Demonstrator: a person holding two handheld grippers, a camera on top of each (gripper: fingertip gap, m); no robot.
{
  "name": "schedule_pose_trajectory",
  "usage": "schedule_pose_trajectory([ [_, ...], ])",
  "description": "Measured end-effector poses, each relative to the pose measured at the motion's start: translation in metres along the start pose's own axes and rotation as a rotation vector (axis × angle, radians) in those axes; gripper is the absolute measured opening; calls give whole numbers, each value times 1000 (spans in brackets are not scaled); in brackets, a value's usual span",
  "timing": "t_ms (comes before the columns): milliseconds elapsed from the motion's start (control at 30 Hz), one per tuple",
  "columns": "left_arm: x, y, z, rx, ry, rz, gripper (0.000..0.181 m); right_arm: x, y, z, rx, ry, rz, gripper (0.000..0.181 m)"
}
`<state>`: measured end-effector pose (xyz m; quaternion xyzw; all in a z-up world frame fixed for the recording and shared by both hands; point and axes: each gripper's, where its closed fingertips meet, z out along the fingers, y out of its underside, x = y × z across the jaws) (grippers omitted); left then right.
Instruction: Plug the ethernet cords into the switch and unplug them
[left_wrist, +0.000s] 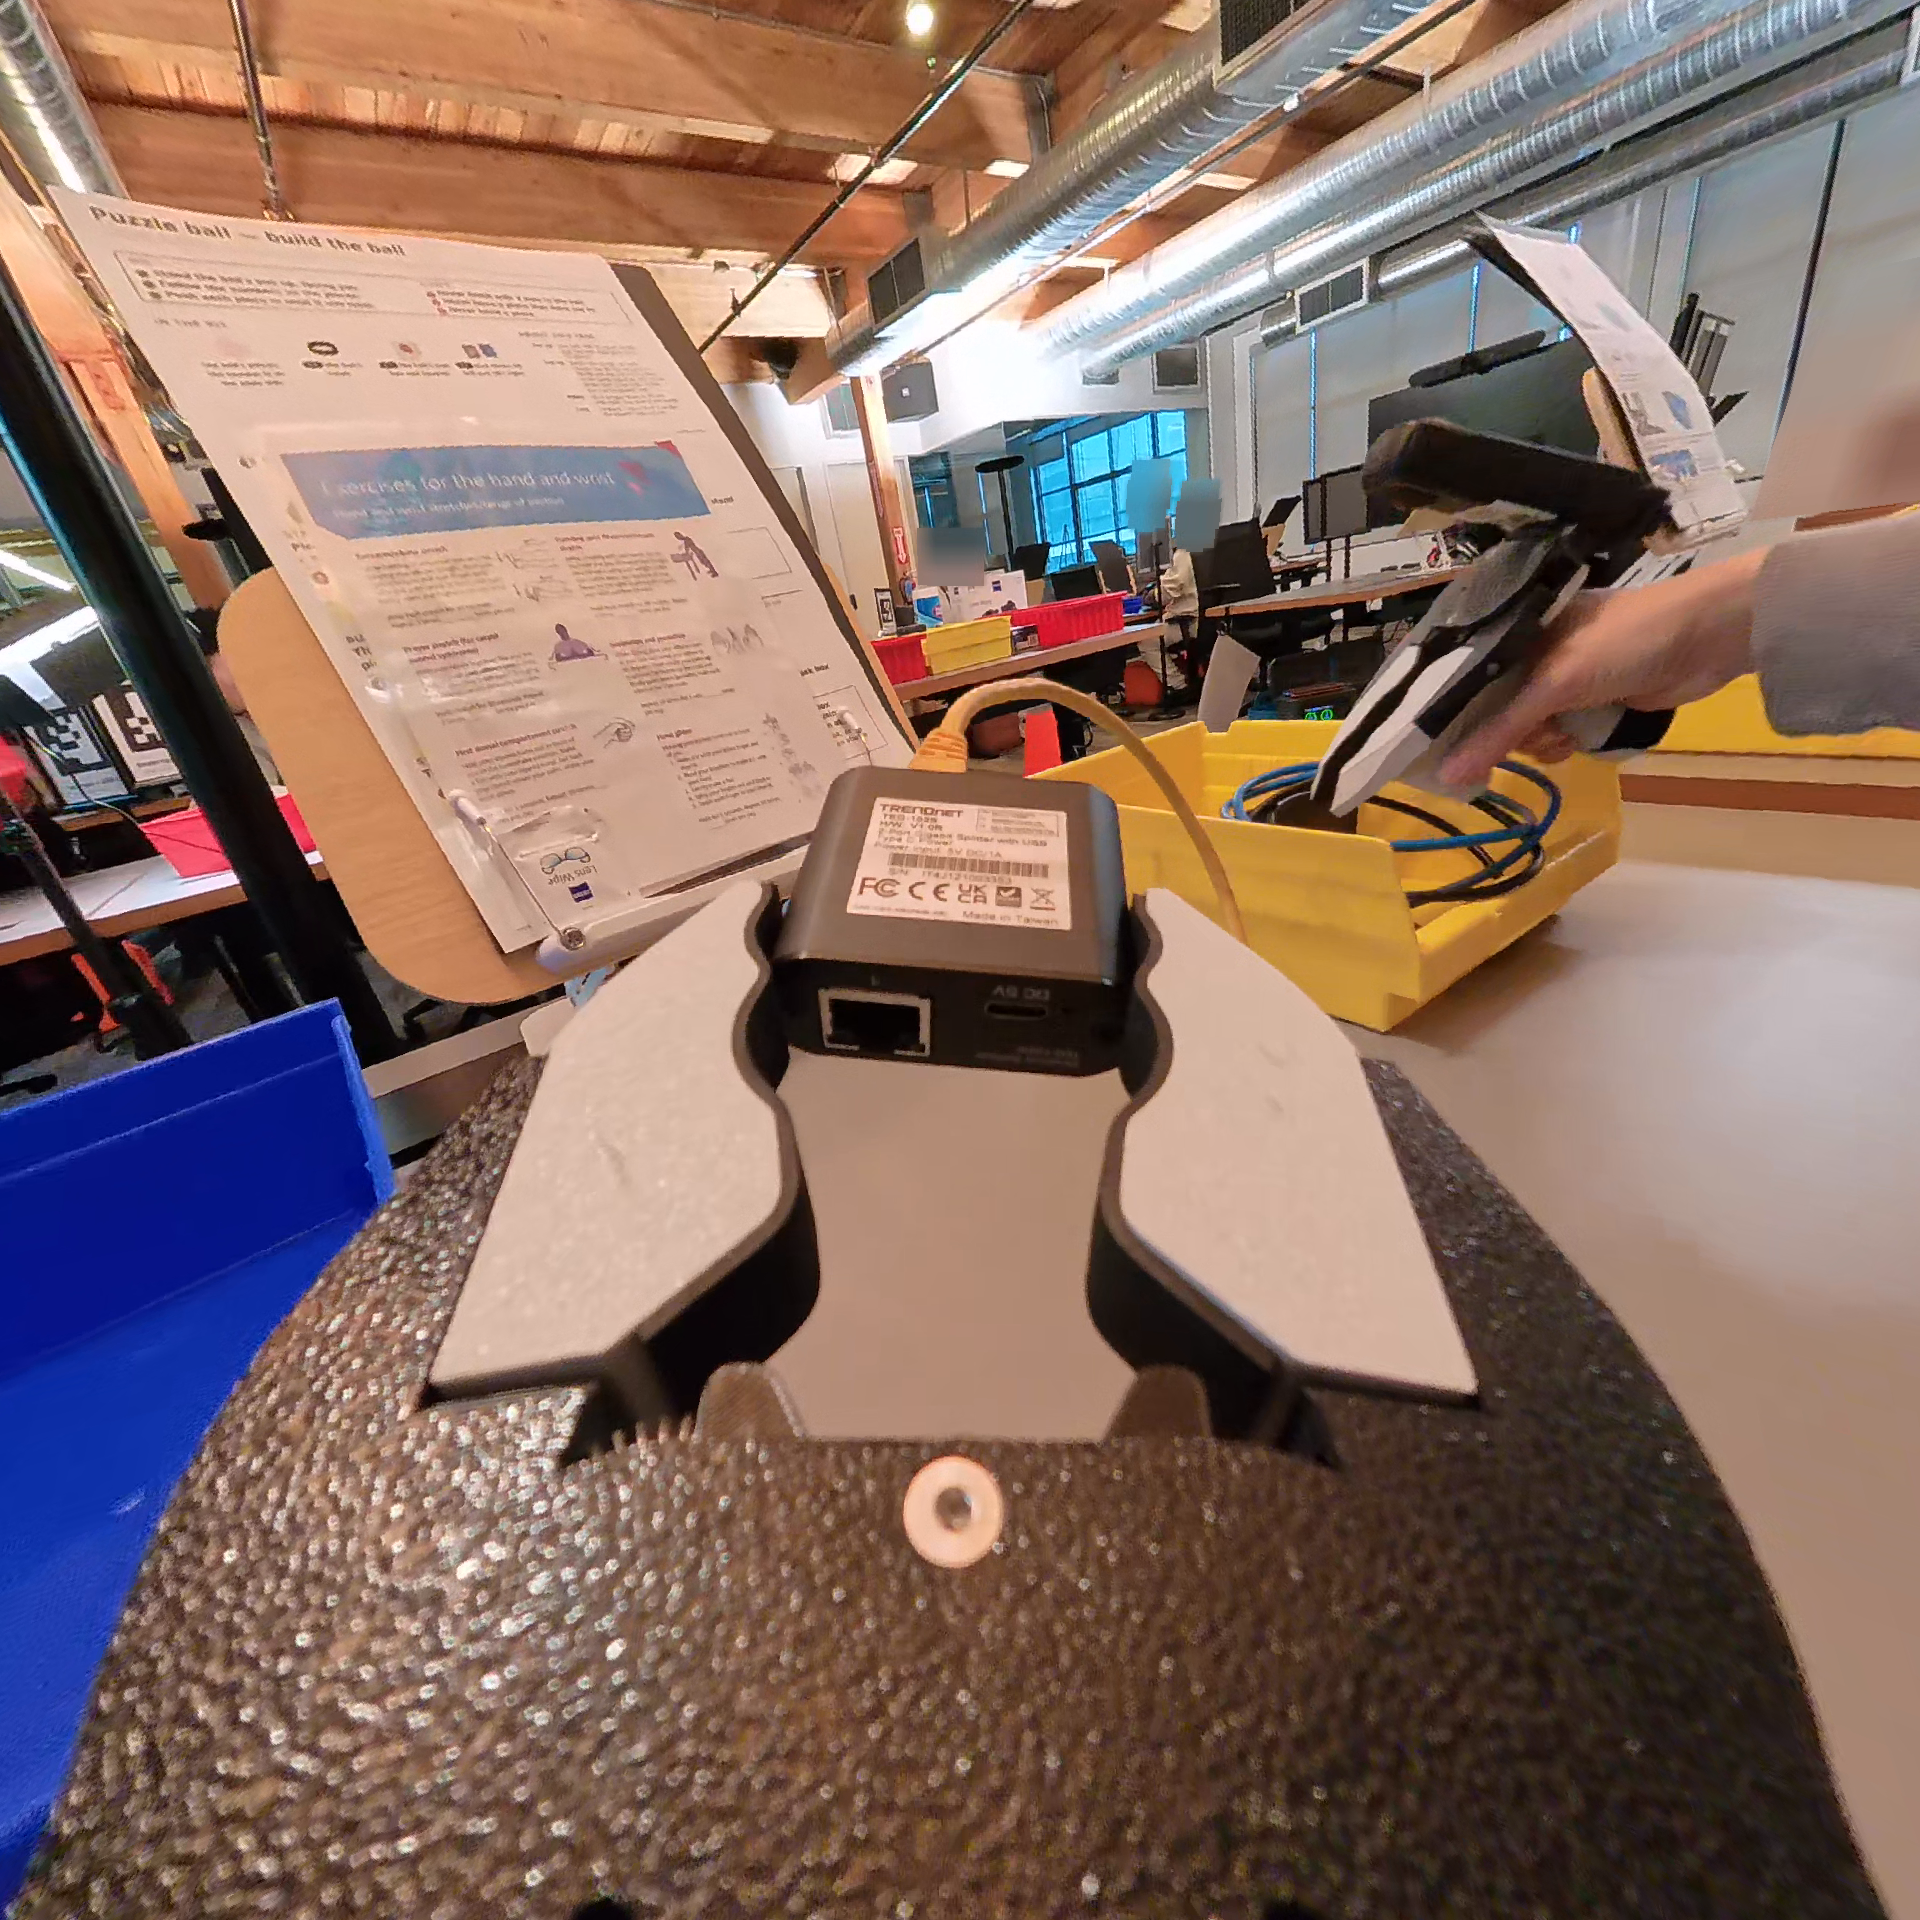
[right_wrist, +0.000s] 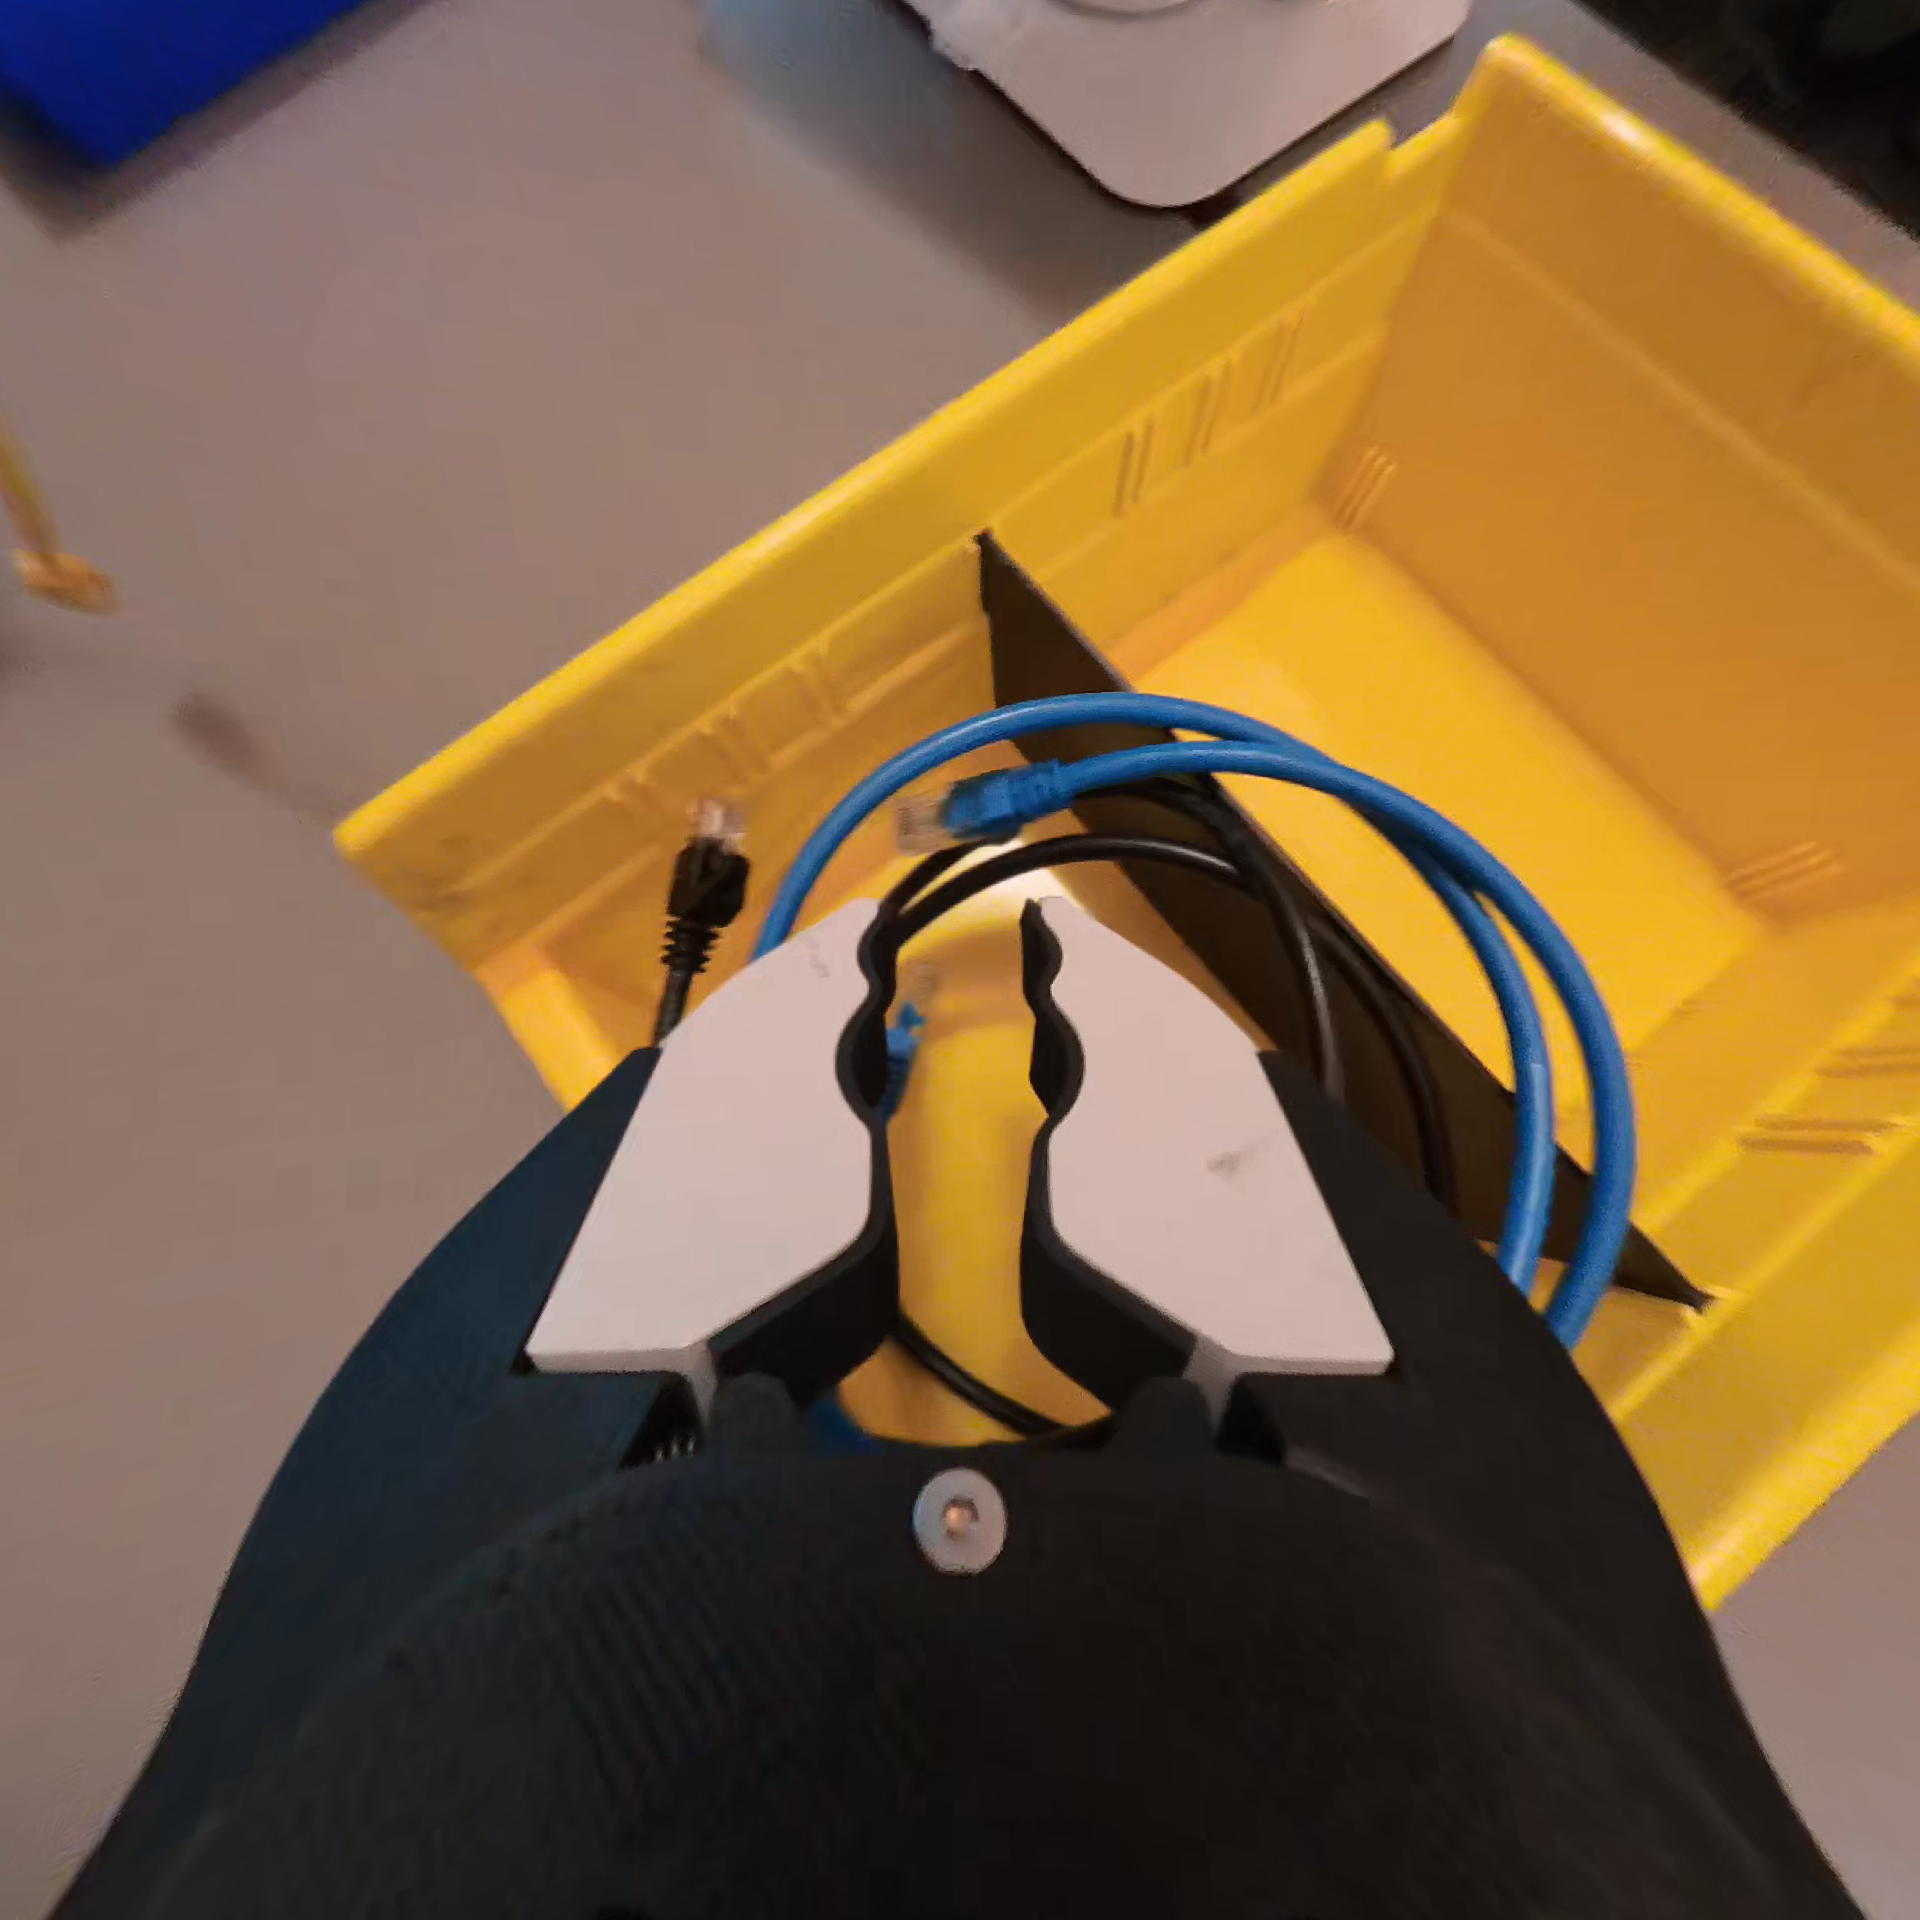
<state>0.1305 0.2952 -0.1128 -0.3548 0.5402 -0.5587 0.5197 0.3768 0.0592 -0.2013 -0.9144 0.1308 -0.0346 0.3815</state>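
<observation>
My left gripper (left_wrist: 951, 914) is shut on a small black switch (left_wrist: 966, 862) with a white label on top, held above the table. Its empty ethernet port (left_wrist: 873, 1023) faces the camera. A yellow ethernet cord (left_wrist: 1174, 800) is plugged into its far side and arcs down to the right. My right gripper (right_wrist: 951, 914) is open and empty, tips down in a yellow bin (right_wrist: 831, 582); it also shows in the left wrist view (left_wrist: 1340, 800). The bin holds a coiled blue cord (right_wrist: 1496, 935) with a blue plug (right_wrist: 987, 805) and a black cord with a black plug (right_wrist: 707, 883).
A black divider (right_wrist: 1049, 665) splits the yellow bin (left_wrist: 1299, 914); its far compartment holds nothing. A blue bin (left_wrist: 156, 1247) stands at the left. A wooden stand with printed sheets (left_wrist: 468, 571) and a black pole (left_wrist: 135, 623) stand behind the switch. The table (left_wrist: 1662, 1143) is grey. There is about 35 cm between the tips of the two grippers.
</observation>
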Motion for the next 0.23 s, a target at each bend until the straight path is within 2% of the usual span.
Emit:
schedule_pose_trajectory([
  [67, 0, 1, 0, -5, 3, -3, 62, -11, -8, -10, 20, -58, 20, 32],
  [167, -1, 2, 0, -5, 4, -11, 62, -16, -17, -30, 65, -16, -14, 40],
  [233, -2, 2, 0, -3, 2, -20, 62, -32, -13, -40, 61, -26, -92, 42],
])
